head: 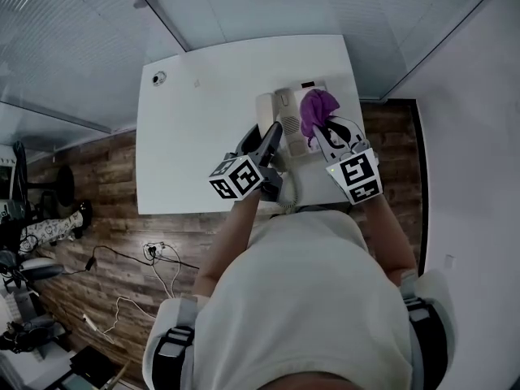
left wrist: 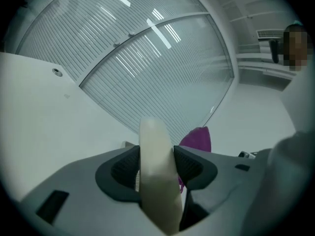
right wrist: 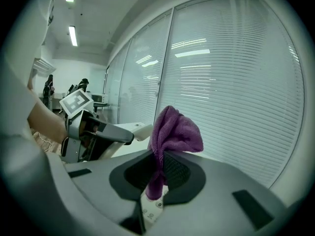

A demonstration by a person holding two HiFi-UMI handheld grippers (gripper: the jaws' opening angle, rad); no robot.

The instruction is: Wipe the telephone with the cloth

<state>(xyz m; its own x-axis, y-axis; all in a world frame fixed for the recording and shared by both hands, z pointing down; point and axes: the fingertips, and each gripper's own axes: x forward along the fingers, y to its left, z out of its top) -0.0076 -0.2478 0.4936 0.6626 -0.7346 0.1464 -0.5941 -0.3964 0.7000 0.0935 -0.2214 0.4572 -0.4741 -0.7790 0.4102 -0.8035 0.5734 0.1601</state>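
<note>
Clamping the handset (head: 265, 108) between the wide-set jaws of the left gripper (head: 272, 136), just left of the telephone base (head: 294, 104) on the counter (head: 203, 120). Pinching the cloth (right wrist: 174, 127) in the nearly closed jaws of the right gripper (right wrist: 160, 173), over that base. Risking the cloth slipping free under wiping pressure, given so thin a pinch.

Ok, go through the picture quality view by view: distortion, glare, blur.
Head view: the white table bows at its edges from the wide lens, and the light is even with no harsh glare. Left gripper view: fisheye with black corners, the blinds curved, the handset close to the lens and soft. Right gripper view: ceiling-light streaks reflected over the blinds, the purple cloth fairly sharp.
</note>
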